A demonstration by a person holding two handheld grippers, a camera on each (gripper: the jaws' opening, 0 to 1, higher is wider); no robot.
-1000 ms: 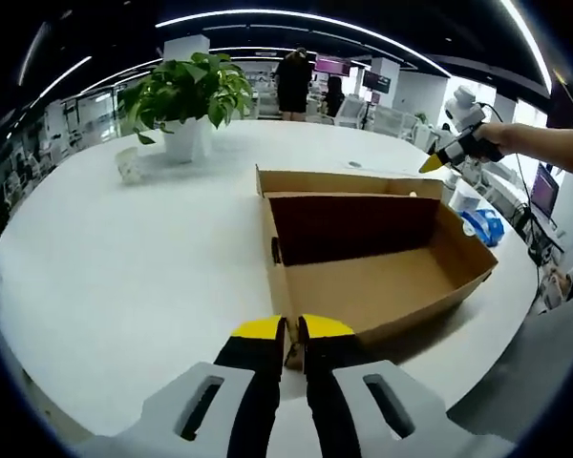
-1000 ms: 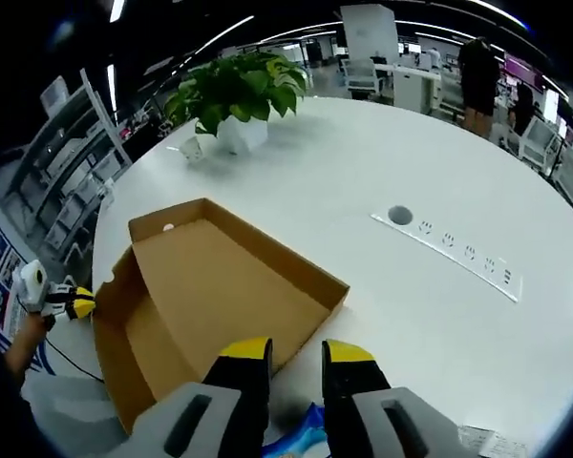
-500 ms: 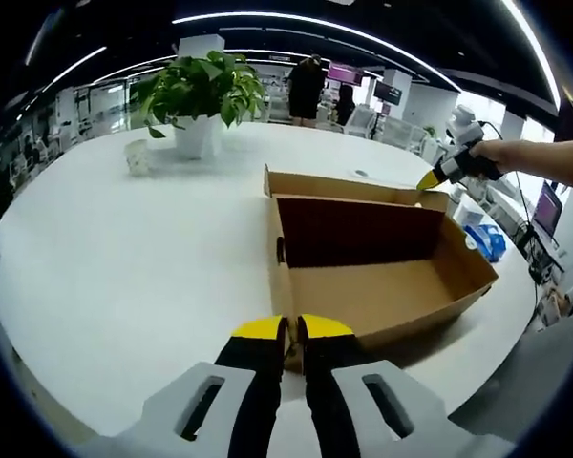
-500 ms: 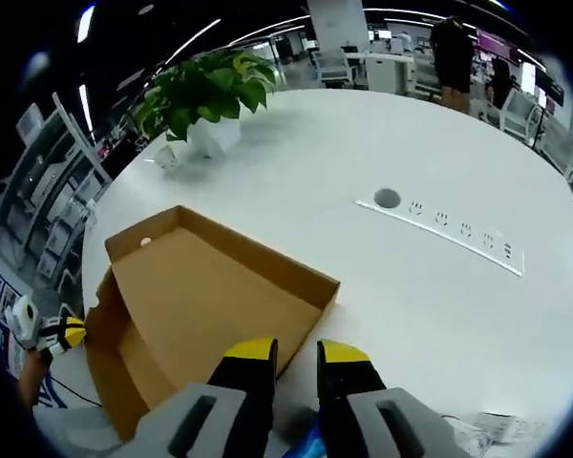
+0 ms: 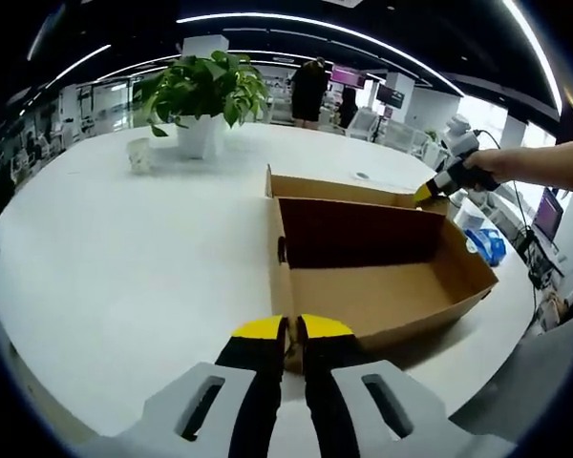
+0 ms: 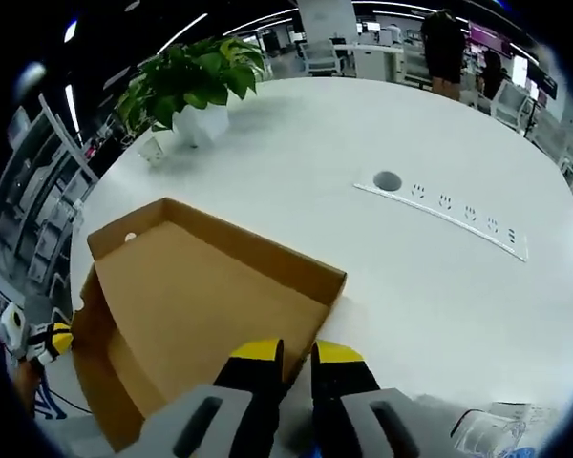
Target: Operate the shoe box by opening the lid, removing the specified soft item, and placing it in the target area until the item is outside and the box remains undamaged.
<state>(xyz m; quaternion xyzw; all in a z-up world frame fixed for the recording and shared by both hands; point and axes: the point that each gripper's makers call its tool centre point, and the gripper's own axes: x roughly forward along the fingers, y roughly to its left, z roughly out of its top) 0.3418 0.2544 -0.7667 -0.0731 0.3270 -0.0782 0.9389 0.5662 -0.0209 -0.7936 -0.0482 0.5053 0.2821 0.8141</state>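
The open cardboard shoe box (image 5: 363,286) lies on the white table (image 5: 124,267), its dark-lined lid standing up at the back. My left gripper (image 5: 292,336) is shut on the box's near corner and appears small in the right gripper view (image 6: 50,340). A person's hand holds my right gripper (image 5: 426,194) at the box's far right corner. In its own view the right gripper (image 6: 297,355) straddles the wall of the box (image 6: 191,305) with a narrow gap; whether it pinches is unclear. A blue soft item in clear wrap (image 5: 485,240) lies on the table beside the box.
A potted plant (image 5: 202,91) and a small cup (image 5: 137,155) stand at the far left. A socket strip (image 6: 449,218) is set into the table. The table edge runs close behind the blue item. People stand in the background (image 5: 310,88).
The right gripper has come down from above to the box's far corner, and its jaws have narrowed. The left gripper keeps its hold on the near corner.
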